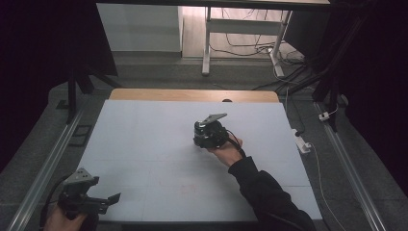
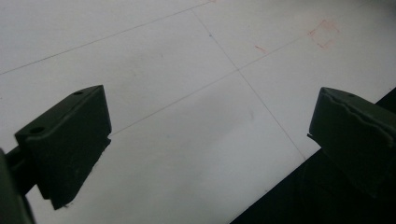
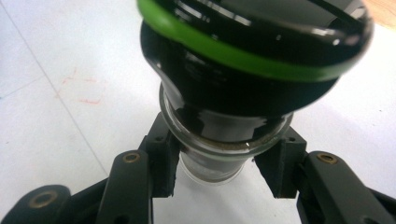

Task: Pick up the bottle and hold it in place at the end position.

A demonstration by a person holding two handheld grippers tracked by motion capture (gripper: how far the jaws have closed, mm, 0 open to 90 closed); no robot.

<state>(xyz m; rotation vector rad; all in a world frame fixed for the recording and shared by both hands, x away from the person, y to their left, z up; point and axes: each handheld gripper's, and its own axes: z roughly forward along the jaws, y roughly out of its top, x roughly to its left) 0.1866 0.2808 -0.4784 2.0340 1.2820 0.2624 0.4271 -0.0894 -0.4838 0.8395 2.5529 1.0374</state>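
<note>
Right gripper [image 3: 217, 170] in my hand clamps a glass jar [image 3: 212, 158] with a green-ringed black lid [image 3: 252, 51]; left gripper [image 2: 208, 140] gapes empty near the white table [image 1: 144, 144]

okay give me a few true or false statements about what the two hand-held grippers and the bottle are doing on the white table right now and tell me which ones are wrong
1. The right hand-held gripper is closed on a bottle with a clear glass body. True.
2. The bottle's cap is black with a red ring. False: the ring is green.
3. The left hand-held gripper holds a second bottle. False: its jaws stand wide apart with nothing between them.
4. The left hand-held gripper sits near the near left corner of the white table in the high view. True.
5. The right hand-held gripper is above the floor beside the table. False: it is over the middle of the table.
</note>
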